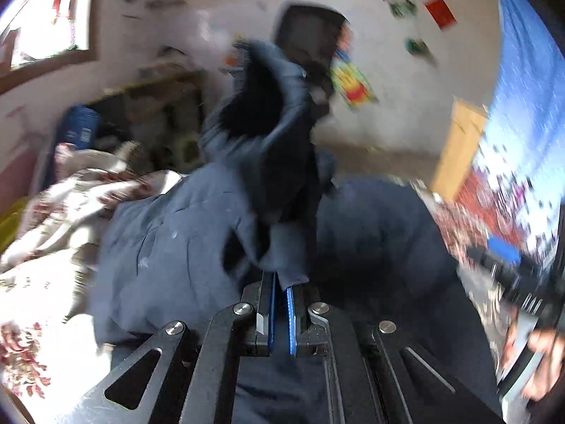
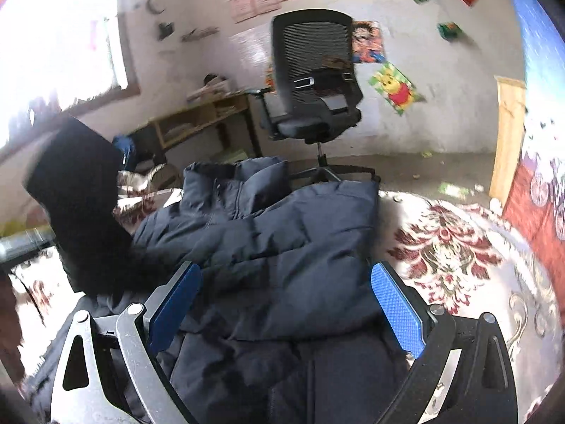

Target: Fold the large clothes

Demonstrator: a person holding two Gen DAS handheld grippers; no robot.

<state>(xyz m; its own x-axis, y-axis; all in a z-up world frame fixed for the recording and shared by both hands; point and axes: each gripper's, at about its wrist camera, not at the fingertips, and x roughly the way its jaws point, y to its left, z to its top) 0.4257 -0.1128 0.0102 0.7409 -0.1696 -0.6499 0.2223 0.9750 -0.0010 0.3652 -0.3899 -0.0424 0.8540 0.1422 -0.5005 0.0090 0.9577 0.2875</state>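
Clearly the left gripper [image 1: 281, 291] is doing the work: its fingers [image 1: 290, 312] are pinched almost together on a fold of the jacket [image 2: 268, 243], and the cloth rises straight up ahead of them in a dark, blurred column. That lifted part looks like a sleeve or a side panel, though the blur makes it hard to tell which. The rest of the jacket lies spread on the bed [image 2: 448, 243], on a flowered cover, with its collar on the far side from both grippers.

The right gripper [image 2: 285, 304] has its fingers [image 2: 397, 309] spread wide and holds nothing; the jacket's body lies between and just beyond them. Its own view shows a dark raised shape to the left of its fingers, which is likely the lifted cloth.

The step in hand seems to be carrying the lifted part over the jacket's body. To do it well, the left grip should stay firm, since padded cloth is slippery and thick and a shallow pinch may slide off. The lift should clear the body, so the fold lands flat rather than dragging the layers below. The right fingers could press down on the body near the intended crease, anchoring it. A puffy jacket tends to spring back, so laying the part down slowly and smoothing it should help it hold.

A chair [image 2: 314, 81] stands past the bed.
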